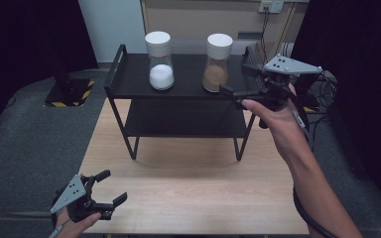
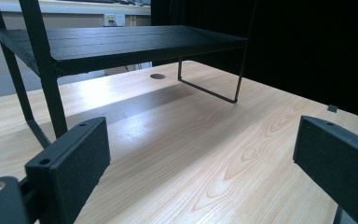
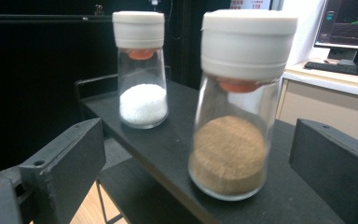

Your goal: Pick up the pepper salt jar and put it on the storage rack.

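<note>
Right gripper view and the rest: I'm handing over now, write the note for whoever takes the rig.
Right tongs: open, level with the top shelf, lined up on the brown-filled jar; pads not touching it.
Left tongs: open, empty, low over the table at its near left corner.
Both jars stand upright on the black rack's top shelf, the white-filled jar to the left, lids on.
Done: approach to the brown jar.
Left: close on it and lift it off, probably.

floor: grey carpet (image 1: 30, 134) | wall: beige, socket (image 1: 270, 6) | sides: black curtains (image 1: 357, 34)
</note>
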Motion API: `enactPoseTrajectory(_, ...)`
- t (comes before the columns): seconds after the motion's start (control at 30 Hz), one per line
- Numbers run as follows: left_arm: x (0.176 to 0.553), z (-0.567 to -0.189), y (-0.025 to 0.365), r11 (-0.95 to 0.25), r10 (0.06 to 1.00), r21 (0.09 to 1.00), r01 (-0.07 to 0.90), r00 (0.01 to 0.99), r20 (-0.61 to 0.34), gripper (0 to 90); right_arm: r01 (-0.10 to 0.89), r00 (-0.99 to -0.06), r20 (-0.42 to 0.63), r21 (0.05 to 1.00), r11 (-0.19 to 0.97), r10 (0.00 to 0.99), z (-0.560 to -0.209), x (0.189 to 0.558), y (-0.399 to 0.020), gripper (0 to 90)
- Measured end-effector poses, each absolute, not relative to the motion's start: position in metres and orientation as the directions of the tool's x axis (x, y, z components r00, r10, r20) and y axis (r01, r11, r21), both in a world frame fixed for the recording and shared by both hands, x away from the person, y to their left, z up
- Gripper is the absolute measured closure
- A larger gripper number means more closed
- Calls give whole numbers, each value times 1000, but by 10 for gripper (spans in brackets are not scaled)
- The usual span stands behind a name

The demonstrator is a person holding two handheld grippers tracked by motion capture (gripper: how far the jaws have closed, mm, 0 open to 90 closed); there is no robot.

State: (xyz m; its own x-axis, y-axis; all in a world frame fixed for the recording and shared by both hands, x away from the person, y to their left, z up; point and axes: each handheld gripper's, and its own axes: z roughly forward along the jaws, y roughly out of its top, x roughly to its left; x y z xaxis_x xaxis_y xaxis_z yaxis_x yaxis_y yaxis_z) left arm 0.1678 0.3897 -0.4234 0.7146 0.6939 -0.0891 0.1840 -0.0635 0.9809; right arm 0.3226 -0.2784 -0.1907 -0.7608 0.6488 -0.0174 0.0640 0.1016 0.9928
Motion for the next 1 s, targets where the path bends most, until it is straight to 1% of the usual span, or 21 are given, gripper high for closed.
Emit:
enactPoseTrajectory(0.2, 167, -425, 389, -59, 702, 982, 179, 707, -87, 24, 57, -759, -19, 994, 96, 650, -204, 314, -281, 38)
enactPoseTrajectory(0.5, 167, -425, 384, -67, 702, 983, 173, 708, -77, 24, 21, -753, -50, 995, 100, 656, -238, 290, -290, 38)
enactPoseTrajectory(0.77, 165, -424, 379, -67, 701, 985, 159, 710, -67, 24, 10, -763, -55, 995, 97, 644, -260, 279, -294, 35)
enactPoseTrajectory(0.9, 164, -423, 377, -65, 701, 986, 154, 710, -65, 24, 8, -761, -63, 994, 107, 646, -274, 272, -296, 35)
enactPoseTrajectory(0.93, 164, -422, 377, -67, 701, 986, 154, 711, -63, 24, 5, -759, -68, 994, 109, 648, -283, 268, -297, 39)
enactPoseTrajectory(0.97, 164, -422, 376, -65, 701, 986, 153, 711, -64, 24, 5, -759, -68, 994, 109, 648, -283, 268, -297, 39)
enactPoseTrajectory(1.0, 164, -422, 376, -65, 700, 986, 150, 711, -62, 24, -13, -759, -83, 994, 113, 646, -294, 265, -299, 43)
